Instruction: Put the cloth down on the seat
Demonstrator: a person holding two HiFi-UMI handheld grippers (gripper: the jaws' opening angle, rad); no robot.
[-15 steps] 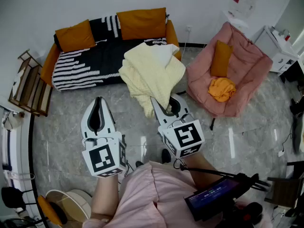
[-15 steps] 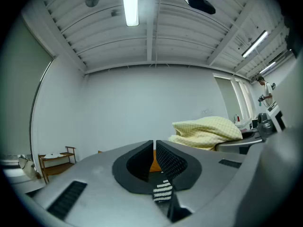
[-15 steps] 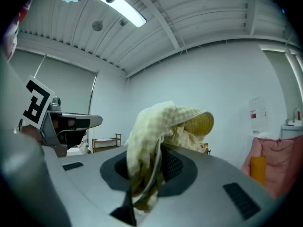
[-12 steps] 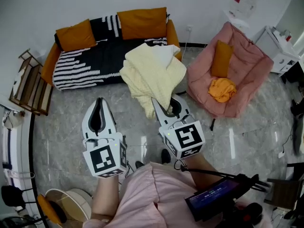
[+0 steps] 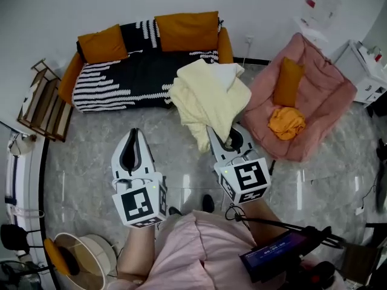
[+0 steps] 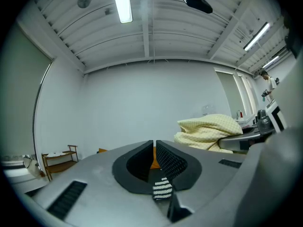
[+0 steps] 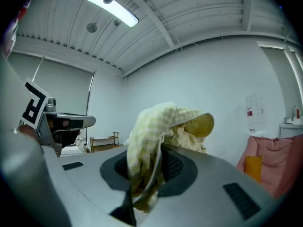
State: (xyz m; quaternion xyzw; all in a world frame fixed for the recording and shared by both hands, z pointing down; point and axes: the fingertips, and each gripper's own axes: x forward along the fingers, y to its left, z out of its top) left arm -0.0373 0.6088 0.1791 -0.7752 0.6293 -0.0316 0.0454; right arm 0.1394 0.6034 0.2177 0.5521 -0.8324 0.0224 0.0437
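The cloth (image 5: 208,98), a soft pale-yellow checked fabric bunched in loose folds, is being held aloft by the right gripper (image 5: 227,139), its jaws being pressed onto a gathered fold. It is being held over the floor in front of the striped sofa (image 5: 121,80) and beside the padded pink armchair (image 5: 323,95), on neither seat. The carrying step is judged under way; lowering onto a cushion, then release, is being called for. The left gripper (image 5: 133,141) is being held idle, its jaws together on nothing.

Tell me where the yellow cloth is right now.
In the head view, the yellow cloth is clamped in the right gripper, held up between the striped sofa and the pink armchair.
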